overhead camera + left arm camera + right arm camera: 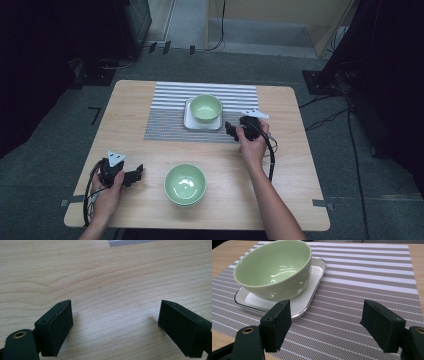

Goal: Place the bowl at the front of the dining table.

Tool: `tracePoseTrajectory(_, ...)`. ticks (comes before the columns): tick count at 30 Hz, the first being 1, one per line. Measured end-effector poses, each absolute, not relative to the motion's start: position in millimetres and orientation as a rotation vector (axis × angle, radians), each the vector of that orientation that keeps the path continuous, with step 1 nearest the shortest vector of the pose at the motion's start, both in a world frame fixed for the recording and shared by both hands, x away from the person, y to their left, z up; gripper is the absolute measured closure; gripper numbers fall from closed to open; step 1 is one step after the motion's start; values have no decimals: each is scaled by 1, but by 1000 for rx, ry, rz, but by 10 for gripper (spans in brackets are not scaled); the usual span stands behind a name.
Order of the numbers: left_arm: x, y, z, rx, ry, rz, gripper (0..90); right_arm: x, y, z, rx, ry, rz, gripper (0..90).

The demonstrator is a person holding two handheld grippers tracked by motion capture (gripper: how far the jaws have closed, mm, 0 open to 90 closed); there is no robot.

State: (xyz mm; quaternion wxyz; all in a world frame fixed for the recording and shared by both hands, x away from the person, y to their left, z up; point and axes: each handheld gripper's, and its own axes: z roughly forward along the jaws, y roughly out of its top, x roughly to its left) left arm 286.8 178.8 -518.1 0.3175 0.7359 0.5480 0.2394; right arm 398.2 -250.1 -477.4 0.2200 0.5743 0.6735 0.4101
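Observation:
A pale green bowl (205, 107) (273, 267) sits on a white square plate (190, 123) (313, 283) on a striped placemat (170, 102) (367, 277). My right gripper (231, 130) (325, 327) hovers just right of the plate, jaws open and empty over the mat, pointing toward the bowl. A second green bowl (185, 183) stands near the table's front edge. My left gripper (136, 174) (115, 327) rests at the front left, open over bare wood, aimed toward that bowl.
The wooden table (300, 165) (105, 277) stands on a grey carpeted floor. Black cables (271, 155) trail from the right gripper, and another loops by the left hand. Dark equipment and cables lie beyond the table's far edge.

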Motion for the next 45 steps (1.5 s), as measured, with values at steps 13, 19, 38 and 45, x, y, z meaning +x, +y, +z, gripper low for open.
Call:
tracePoseTrajectory(13, 287, 179, -518, 1938, 1442, 630, 120, 371, -265, -482, 1567, 1859, 1112, 236)
tracePoseTrajectory(19, 287, 179, -518, 1938, 1442, 630, 120, 359, -275, -483, 1568, 1850, 1109, 234)
tracePoseTrajectory(38, 287, 179, -518, 1938, 1442, 630, 120, 322, -310, -486, 1585, 1799, 1100, 232)
tracePoseTrajectory(45, 287, 179, -518, 1938, 1442, 630, 120, 306, -324, -488, 1597, 1774, 1092, 232)
